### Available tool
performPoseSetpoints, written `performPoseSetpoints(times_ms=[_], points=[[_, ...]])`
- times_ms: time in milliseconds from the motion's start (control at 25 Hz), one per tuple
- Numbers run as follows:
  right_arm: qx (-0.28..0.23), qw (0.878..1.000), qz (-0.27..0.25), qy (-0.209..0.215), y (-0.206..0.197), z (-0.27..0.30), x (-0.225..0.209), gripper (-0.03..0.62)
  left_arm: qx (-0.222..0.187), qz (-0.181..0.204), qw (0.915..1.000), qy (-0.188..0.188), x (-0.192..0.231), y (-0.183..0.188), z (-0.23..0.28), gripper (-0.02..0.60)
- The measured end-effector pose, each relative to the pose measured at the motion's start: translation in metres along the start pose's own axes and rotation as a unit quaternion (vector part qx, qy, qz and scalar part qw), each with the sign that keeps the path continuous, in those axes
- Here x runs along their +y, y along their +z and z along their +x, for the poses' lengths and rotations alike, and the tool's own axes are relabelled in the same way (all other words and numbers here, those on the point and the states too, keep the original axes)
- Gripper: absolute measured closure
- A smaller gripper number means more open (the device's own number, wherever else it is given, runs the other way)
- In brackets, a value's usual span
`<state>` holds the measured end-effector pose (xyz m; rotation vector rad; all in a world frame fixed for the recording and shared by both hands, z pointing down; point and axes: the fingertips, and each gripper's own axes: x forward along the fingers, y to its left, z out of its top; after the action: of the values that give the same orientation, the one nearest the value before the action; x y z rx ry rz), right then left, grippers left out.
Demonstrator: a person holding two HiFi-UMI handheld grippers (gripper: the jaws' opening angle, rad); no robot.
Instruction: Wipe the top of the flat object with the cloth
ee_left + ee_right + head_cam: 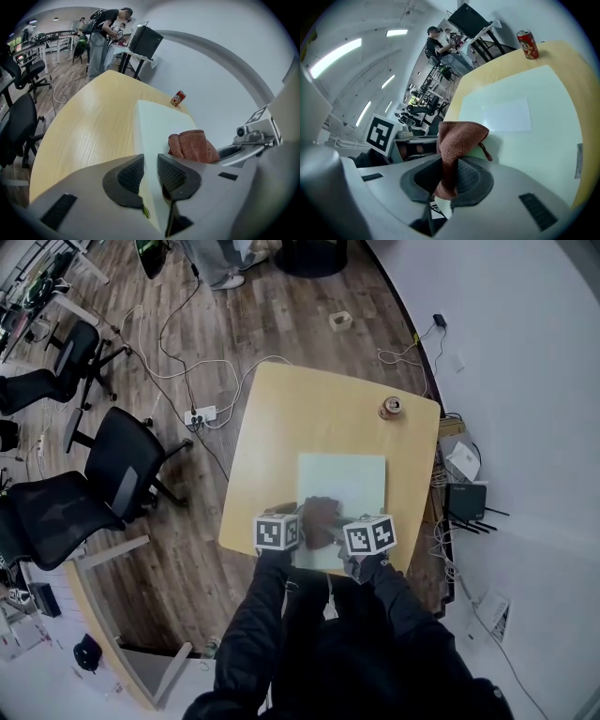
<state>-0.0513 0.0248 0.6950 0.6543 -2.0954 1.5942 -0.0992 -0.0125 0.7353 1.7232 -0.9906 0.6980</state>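
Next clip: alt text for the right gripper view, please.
The right gripper pinches a reddish-brown cloth, bunched upright over a pale green board that lies on a wooden table. A red can stands at the table's far corner, and a person bends over a desk in the background.

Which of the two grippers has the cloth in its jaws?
The right gripper: its jaws are shut on the brown cloth. The left gripper pinches the edge of the pale board instead.
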Motion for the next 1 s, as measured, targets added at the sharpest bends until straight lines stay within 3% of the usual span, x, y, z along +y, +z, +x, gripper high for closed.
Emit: performPoseSetpoints(times_ms=[280,1000], points=[[0.01,0.999,-0.009,-0.05,-0.004,-0.019,-0.028,0.525,0.003,0.002,1.0,0.003,0.001,0.0,0.0,0.469],[0.008,0.994,-0.004,-0.109,-0.019,-0.081,-0.091,0.523,0.022,0.008,0.9995,0.019,0.001,0.0,0.002,0.469]])
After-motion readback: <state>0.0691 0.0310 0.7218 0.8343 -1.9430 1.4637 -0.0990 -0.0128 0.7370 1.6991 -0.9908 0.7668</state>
